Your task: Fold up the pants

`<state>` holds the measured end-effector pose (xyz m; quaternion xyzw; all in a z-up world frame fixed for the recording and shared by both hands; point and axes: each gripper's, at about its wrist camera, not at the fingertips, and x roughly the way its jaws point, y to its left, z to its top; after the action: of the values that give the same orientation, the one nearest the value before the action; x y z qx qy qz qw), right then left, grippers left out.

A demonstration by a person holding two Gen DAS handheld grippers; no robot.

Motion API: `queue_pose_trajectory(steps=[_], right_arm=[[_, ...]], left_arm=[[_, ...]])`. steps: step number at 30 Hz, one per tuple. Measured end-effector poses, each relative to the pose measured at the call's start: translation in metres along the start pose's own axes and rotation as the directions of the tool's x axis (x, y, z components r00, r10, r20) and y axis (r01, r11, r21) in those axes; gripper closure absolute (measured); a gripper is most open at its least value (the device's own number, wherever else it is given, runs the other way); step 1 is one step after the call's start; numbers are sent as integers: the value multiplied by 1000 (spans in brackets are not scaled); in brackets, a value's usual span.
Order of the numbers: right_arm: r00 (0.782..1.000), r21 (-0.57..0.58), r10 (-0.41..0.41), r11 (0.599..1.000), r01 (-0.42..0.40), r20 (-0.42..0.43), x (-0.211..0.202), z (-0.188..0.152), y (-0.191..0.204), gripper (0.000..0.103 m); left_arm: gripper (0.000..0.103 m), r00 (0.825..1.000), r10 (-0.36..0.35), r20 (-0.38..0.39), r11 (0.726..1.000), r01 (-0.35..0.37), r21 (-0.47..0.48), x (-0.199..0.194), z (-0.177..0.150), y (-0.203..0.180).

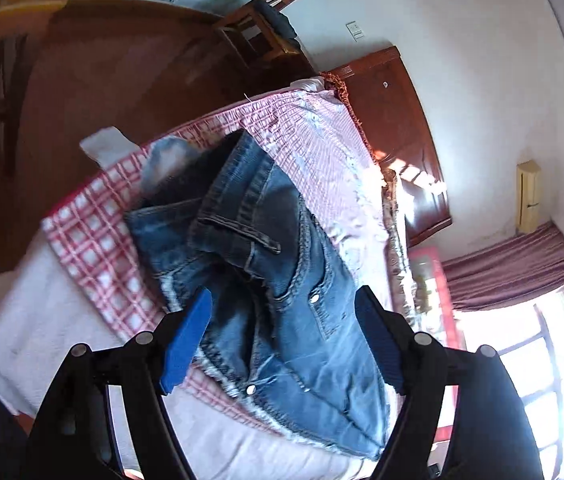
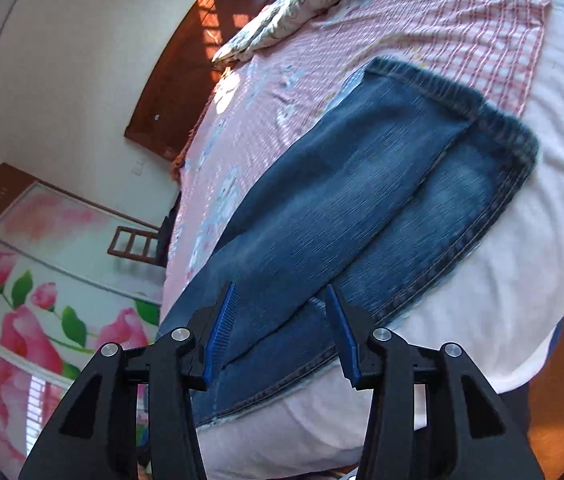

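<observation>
Jeans are lying lengthwise on the bed, both grippers hanging open above them.

Left wrist view: the left gripper [image 1: 282, 340] is hovering with jaws wide apart and nothing between them, over the waist end of the jeans [image 1: 282, 280] on the checked blanket [image 1: 90, 240]. Right wrist view: the right gripper [image 2: 278, 332] is standing partly open, empty, over the two legs [image 2: 361, 200] lying side by side, hems [image 2: 461, 100] far off. Likely the next fold is starting; each gripper needs an edge to pinch. No containers are showing.

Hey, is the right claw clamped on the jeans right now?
No, the right claw stands open above the jeans, its blue pads clear of the denim lying flat on the bed.
</observation>
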<state>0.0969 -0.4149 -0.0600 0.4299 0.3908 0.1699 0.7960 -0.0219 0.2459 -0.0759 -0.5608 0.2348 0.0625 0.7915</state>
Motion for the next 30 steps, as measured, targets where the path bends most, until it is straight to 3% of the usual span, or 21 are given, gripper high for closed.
queue_pose_trajectory(steps=[4, 9, 12, 14, 17, 20, 24, 30], right_arm=[[997, -27, 54, 998, -56, -53, 17, -22, 30, 58], [996, -28, 74, 997, -76, -58, 12, -36, 42, 58], [999, 44, 43, 998, -42, -32, -1, -37, 25, 58], [999, 132, 48, 990, -50, 20, -17, -31, 5, 58], [993, 223, 8, 974, -34, 117, -43, -10, -22, 58], [983, 298, -33, 954, -22, 179, -53, 17, -42, 58], [978, 363, -51, 932, -27, 204, -44, 48, -58, 58], [966, 420, -192, 901, 105, 171, -33, 68, -71, 58]], left_arm=[[28, 997, -65, -51, 988, 58, -142, 37, -4, 7], [29, 995, -97, 10, 974, 97, -206, 65, -3, 9], [49, 999, -29, 13, 986, 31, -165, 82, 0, 5], [78, 1000, 8, 13, 988, -6, -156, 88, 3, 1], [90, 998, -32, 45, 998, 35, -57, 80, 12, -22], [93, 997, -62, 44, 998, 62, 18, 71, 25, -42], [93, 998, -48, 34, 998, 47, 32, 71, 33, -52], [93, 999, -24, 24, 999, 23, 43, 63, 33, -53]])
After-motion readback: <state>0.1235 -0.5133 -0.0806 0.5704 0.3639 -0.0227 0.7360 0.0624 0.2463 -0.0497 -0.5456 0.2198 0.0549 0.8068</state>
